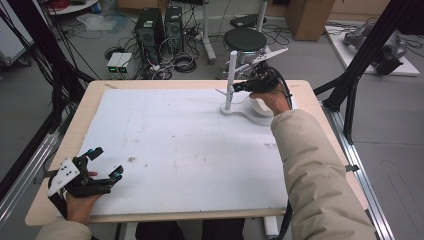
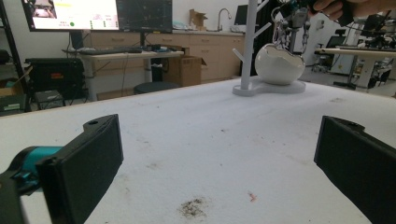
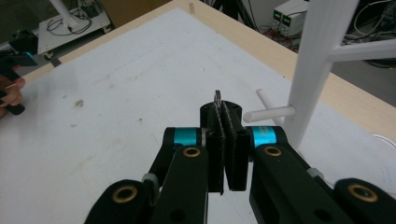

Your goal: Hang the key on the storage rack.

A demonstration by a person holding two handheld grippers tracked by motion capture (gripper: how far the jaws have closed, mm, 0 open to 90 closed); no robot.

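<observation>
while the left gripper (image 1: 102,165) rests idle near the front left corner of the white-covered worktop (image 1: 175,150), its jaws wide apart with nothing between them, the right gripper (image 1: 235,87) is raised at the far right, just beside the post of a white peg stand (image 1: 231,75). its jaws are pressed together on a thin metal loop (image 3: 218,97), apparently the ring of a short chain (image 2: 279,33) from which a white rounded mug (image 2: 279,64) hangs, low over the stand's flat base (image 2: 268,88). the mug looks glazed, so it is probably hard, slippery, fairly weighty for its size, and likely to chip if it swings into the post. the loop seems the surest hold: stiff and narrow. a load hung this way will sway, so slow moves suit it.
</observation>
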